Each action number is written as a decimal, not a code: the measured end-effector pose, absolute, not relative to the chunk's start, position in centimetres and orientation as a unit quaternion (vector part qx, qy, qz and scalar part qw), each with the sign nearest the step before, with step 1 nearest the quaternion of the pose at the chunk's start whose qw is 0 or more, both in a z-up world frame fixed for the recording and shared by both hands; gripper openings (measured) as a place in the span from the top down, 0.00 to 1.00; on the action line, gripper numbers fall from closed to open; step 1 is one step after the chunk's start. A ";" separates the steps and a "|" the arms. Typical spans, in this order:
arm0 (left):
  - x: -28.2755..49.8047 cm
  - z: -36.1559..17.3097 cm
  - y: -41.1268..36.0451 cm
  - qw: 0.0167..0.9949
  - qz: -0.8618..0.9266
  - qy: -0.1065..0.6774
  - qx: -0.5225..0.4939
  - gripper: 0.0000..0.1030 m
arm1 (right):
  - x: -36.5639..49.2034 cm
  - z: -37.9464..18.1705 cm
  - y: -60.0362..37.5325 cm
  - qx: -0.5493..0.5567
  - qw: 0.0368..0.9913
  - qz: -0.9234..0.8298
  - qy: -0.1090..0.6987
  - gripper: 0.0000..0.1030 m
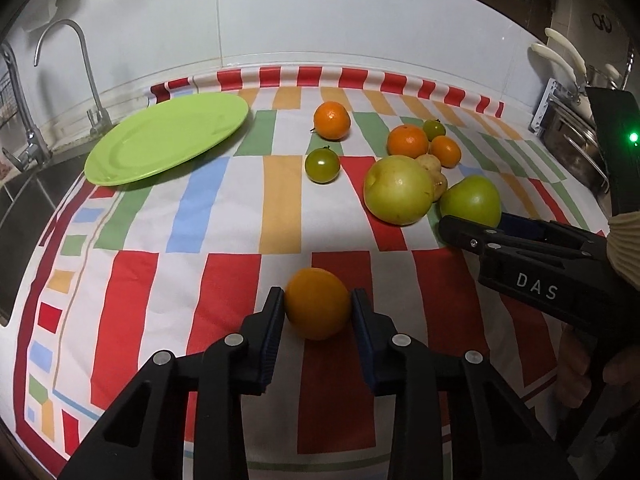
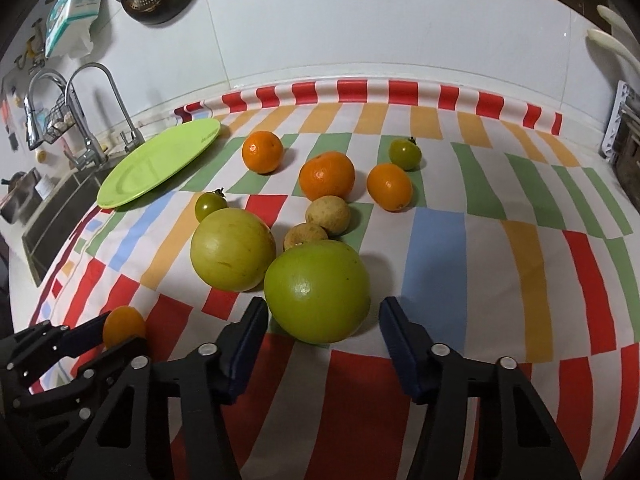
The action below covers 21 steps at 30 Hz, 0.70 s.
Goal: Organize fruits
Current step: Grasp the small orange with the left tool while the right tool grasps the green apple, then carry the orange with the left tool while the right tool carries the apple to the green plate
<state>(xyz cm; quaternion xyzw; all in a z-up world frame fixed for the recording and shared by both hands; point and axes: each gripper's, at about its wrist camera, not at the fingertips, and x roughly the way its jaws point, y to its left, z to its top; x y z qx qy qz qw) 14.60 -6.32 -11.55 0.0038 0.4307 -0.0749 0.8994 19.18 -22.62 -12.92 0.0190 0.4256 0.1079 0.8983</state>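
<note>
While left tongs [image 1: 318, 308] pinch orange fruit [image 1: 317, 303], green fruit [image 2: 317, 297] sits between right tongs [image 2: 323, 322].

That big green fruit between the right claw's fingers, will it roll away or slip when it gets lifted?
The green fruit is round and sits on a flat cloth, so a nudge would probably roll it. Its skin shines, so it may be a bit slippery. It nearly fills the right gripper, whose pads do not yet seem to press it, so it likely feels heavy.
</note>
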 end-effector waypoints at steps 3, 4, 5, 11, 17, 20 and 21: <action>14.8 -11.5 -6.4 0.899 -0.077 0.432 0.005 0.67 | 19.3 -13.0 -22.6 0.020 0.898 0.110 0.425 0.50; 14.9 -11.4 -6.4 0.898 -0.078 0.432 0.004 0.68 | 19.4 -13.0 -22.6 0.019 0.898 0.111 0.425 0.51; 14.9 -11.3 -6.4 0.899 -0.078 0.432 0.004 0.68 | 19.4 -13.0 -22.5 0.018 0.898 0.111 0.425 0.52; 15.1 -10.4 -6.3 0.904 -0.079 0.421 0.004 0.68 | 19.8 -13.0 -22.2 0.016 0.899 0.111 0.423 0.53; 15.3 -9.6 -6.3 0.908 -0.086 0.410 0.004 0.68 | 18.8 -12.6 -22.4 0.011 0.907 0.111 0.406 0.53; 15.2 -9.3 -6.2 0.910 -0.088 0.405 0.003 0.68 | 18.3 -12.1 -22.3 0.006 0.912 0.109 0.396 0.53; 15.2 -9.1 -6.1 0.911 -0.088 0.404 0.002 0.68 | 18.0 -11.9 -22.3 0.007 0.913 0.110 0.393 0.53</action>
